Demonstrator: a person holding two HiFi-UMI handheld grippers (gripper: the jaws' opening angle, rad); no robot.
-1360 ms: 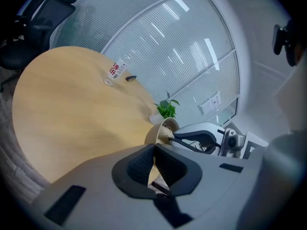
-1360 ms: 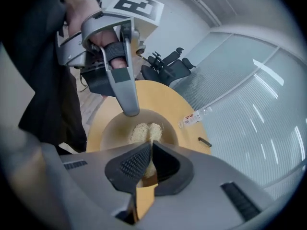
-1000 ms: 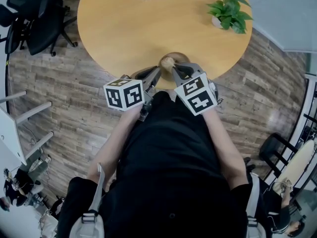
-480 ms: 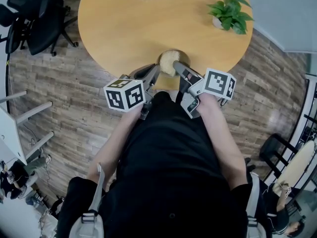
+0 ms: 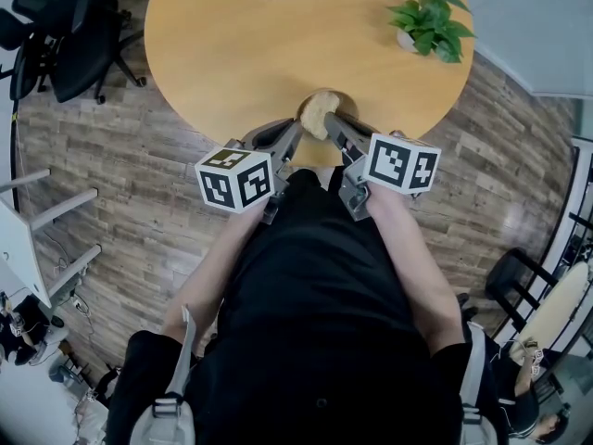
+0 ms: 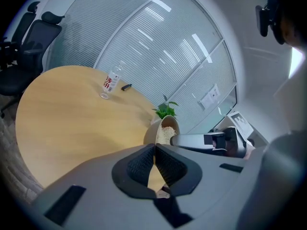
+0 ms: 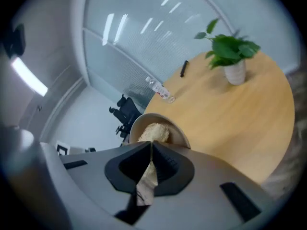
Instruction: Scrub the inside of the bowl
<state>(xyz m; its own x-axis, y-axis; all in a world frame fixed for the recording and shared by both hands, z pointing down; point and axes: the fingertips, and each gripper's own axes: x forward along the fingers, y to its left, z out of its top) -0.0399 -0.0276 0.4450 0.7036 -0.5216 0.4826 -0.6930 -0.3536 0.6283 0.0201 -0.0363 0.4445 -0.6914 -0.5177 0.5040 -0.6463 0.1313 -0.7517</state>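
Now | right gripper [image 7: 150, 146], clenched on sponge [image 7: 153, 132], has rolled since a second ago, sweeping sponge round inside bowl [image 6: 154, 132] | left gripper [image 6: 154, 147] clamps bowl rim at near edge of table [image 5: 241, 54] | scrubbing under way

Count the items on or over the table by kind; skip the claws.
Bowl: 1
Scrub pad: 1
Potted plant: 1
Bottle: 1
Dark pen-like item: 1
Total: 5
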